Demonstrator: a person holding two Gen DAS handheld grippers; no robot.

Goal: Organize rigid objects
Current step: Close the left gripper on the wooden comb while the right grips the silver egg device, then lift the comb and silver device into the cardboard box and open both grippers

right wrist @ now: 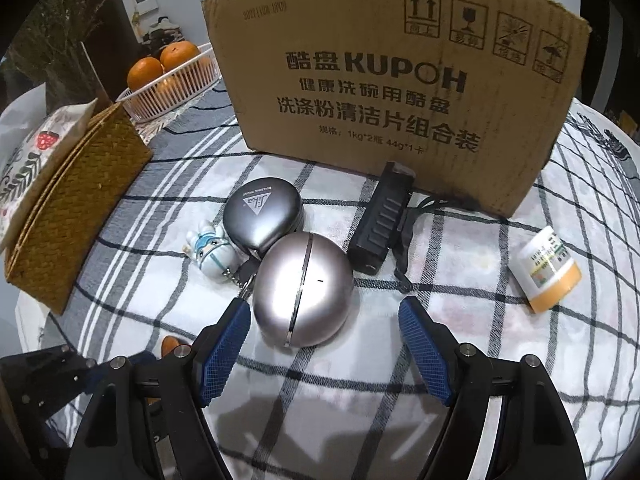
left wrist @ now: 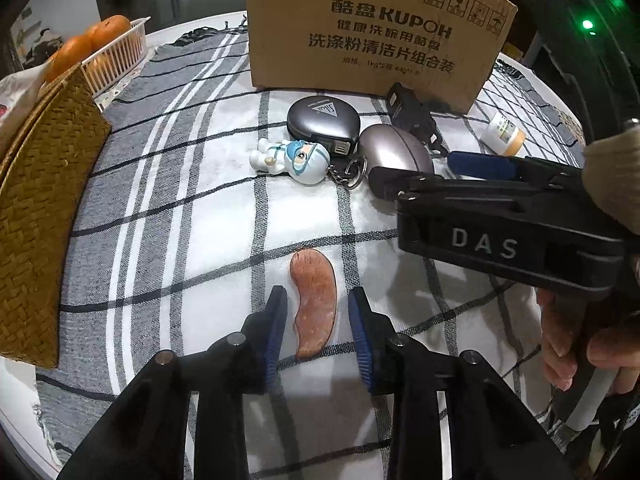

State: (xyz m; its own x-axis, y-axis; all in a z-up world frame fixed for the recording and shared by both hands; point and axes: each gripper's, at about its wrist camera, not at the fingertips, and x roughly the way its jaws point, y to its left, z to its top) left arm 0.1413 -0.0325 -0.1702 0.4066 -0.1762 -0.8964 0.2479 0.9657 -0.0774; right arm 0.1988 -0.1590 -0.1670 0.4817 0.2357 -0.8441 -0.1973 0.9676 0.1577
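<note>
- Left gripper (left wrist: 318, 302) is spread, its pads flanking the pink curved stone (left wrist: 314, 300) without touching.
- Right gripper (right wrist: 322, 312) is spread wide; the silver round case (right wrist: 304, 288) lies between its pads, nearer the left one.

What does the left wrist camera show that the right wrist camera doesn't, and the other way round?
Left wrist only: the whole pink curved stone between the left gripper pads, apparently untouched.
Right wrist only: the silver round case in full, inside the open right gripper.
Both: the cardboard box, dark grey case, astronaut keychain, small bottle, wicker basket and oranges.
</note>
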